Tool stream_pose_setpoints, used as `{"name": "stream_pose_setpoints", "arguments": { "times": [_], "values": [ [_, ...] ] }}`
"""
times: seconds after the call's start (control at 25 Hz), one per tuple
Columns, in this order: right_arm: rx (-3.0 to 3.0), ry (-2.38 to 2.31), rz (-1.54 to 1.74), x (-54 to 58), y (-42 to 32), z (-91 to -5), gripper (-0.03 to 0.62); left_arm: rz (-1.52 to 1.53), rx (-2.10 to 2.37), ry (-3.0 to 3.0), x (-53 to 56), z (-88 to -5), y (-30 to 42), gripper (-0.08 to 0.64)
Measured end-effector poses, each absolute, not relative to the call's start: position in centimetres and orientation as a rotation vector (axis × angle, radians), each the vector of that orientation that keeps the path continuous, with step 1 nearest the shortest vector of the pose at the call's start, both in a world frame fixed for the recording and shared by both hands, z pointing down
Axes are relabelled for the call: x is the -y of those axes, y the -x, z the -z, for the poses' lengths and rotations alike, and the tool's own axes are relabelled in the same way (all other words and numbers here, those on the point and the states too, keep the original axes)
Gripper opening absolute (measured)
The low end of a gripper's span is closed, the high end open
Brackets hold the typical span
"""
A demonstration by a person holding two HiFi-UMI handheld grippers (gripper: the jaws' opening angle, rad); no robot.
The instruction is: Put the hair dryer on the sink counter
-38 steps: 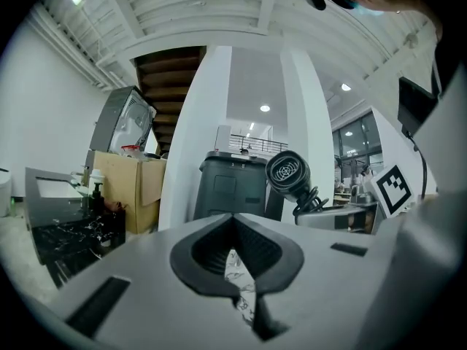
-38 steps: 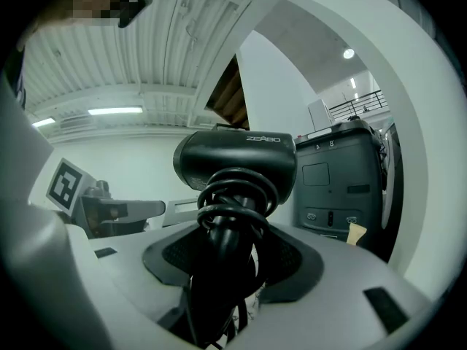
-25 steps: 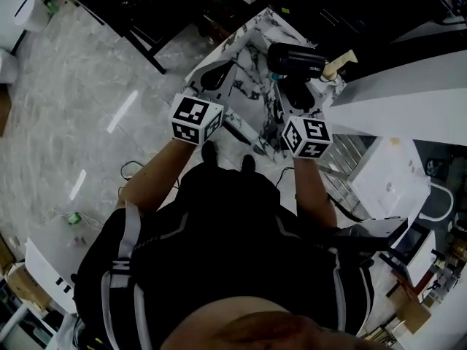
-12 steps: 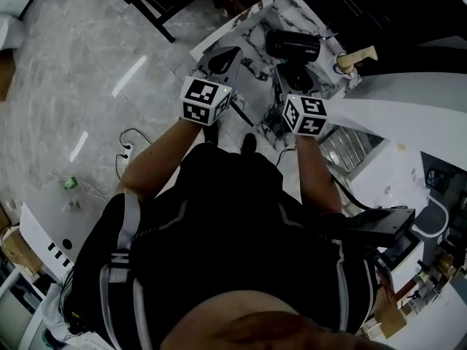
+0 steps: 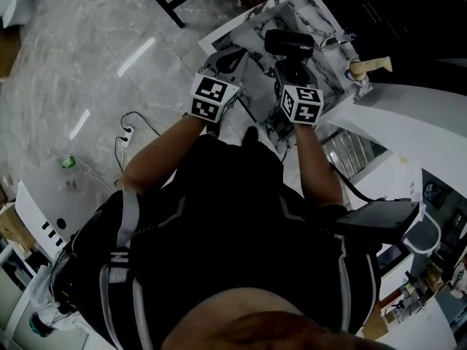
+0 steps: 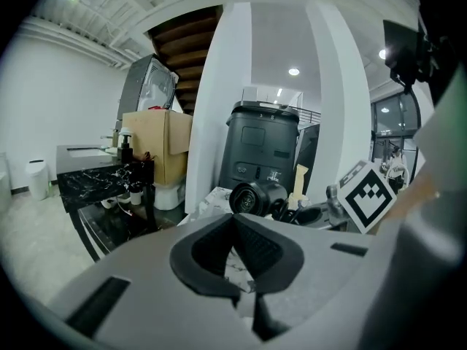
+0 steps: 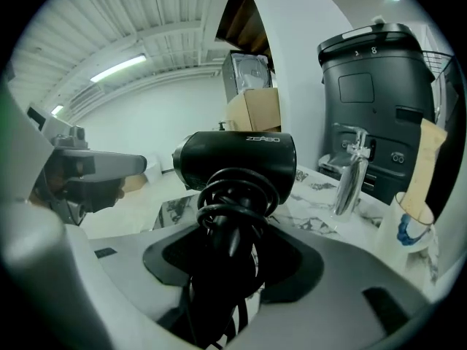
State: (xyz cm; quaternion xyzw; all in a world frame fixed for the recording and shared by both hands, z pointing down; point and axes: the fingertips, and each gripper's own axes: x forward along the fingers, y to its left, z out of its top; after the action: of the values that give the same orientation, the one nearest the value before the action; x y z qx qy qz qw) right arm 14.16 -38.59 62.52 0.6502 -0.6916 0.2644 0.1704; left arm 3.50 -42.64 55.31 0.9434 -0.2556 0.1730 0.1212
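1. Spanning the upper part of the head view: white sink counter with black marble veining point(image 5: 255, 31), also seen past both grippers point(image 7: 314, 195).
2. Tall dark grey bin-shaped appliance point(image 7: 372, 79), upright behind the counter; it also shows in the left gripper view point(image 6: 263, 144).
3. Right gripper point(image 5: 290, 68), grey two-jaw tool with a square-marker cube, held in the person's right hand. Its jaws point(image 7: 233, 246) are clamped on the handle of the hair dryer, over the cord wound round that handle.
4. Left gripper point(image 5: 225, 60), same build, held in the left hand beside the right gripper and apart from the dryer. Its jaws point(image 6: 235, 221) are drawn together with nothing between them.
5. Black hair dryer with coiled black cord point(image 7: 237, 159), barrel lying crosswise above the right gripper's jaws, over the counter point(image 5: 290, 44). Contact with the counter surface cannot be told.
6. Chrome tap point(image 7: 349, 173), upright on the counter to the right of the dryer.
7. White cup point(image 7: 408, 228) at the counter's right end, with a flat beige piece point(image 7: 427, 166) standing in it.
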Motion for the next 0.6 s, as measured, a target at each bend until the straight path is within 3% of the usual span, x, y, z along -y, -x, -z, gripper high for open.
{"name": "stream_pose_setpoints", "arguments": {
  "times": [0.6],
  "values": [
    [1.866, -1.711, -0.923, 40.5, -13.8, -71.9, 0.235, -0.587, 0.732, -2.705, 41.8, -58.4, -2.8, 0.002]
  ]
}}
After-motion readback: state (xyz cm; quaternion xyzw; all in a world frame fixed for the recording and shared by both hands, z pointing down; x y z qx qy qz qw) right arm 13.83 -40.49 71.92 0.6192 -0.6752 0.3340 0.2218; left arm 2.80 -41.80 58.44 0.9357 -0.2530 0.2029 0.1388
